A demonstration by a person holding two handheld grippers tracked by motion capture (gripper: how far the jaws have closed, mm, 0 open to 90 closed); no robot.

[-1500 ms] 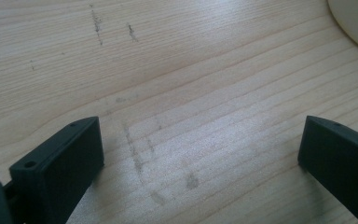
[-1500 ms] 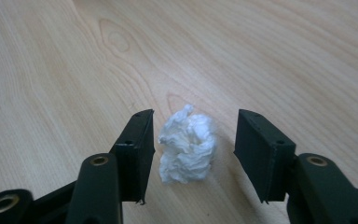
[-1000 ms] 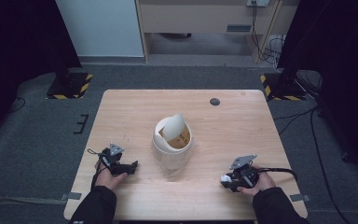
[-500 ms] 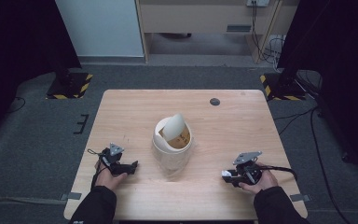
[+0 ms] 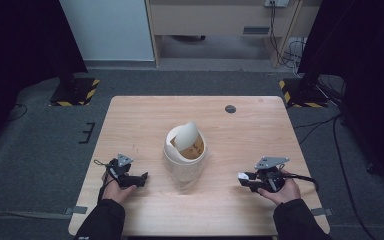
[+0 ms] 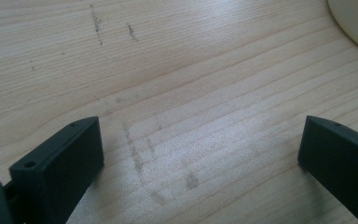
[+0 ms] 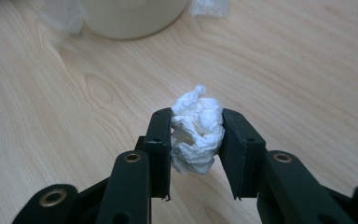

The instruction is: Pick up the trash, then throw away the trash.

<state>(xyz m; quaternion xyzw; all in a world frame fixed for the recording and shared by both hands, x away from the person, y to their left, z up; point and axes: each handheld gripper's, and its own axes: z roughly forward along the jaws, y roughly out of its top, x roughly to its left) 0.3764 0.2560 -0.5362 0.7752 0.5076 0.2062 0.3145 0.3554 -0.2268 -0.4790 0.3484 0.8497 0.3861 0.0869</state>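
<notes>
A: Start at the left. What's that hand doing?

B: The left hand (image 5: 114, 186) rests on the pale wooden table (image 5: 145, 120) near its front left corner, holding the black two-jaw left gripper (image 5: 141, 179). From that gripper's own camera the jaws stand wide apart with nothing between them, only bare, faintly scuffed wood grain under them.

A: And in the middle?

B: A cream-coloured round plastic bin (image 5: 184, 165) sits about the centre of the table. Its pale swing lid (image 5: 185, 135) is tipped up, so you can see a brownish inside. In the left gripper view a curved edge of the bin (image 6: 354, 21) peeks in at the top right corner.

A: The right side?

B: The right hand (image 5: 279, 189) is near the front right of the table with the black two-jaw right gripper (image 5: 244, 177) pointing in towards the bin, well apart from it. Its jaws are closed most of the way on a crumpled white wad of tissue paper (image 7: 196, 133), pinched from both sides just above the tabletop.

A: Anything further back?

B: A small dark round disc (image 5: 230, 108) lies on the table near the far edge, right of centre.
</notes>
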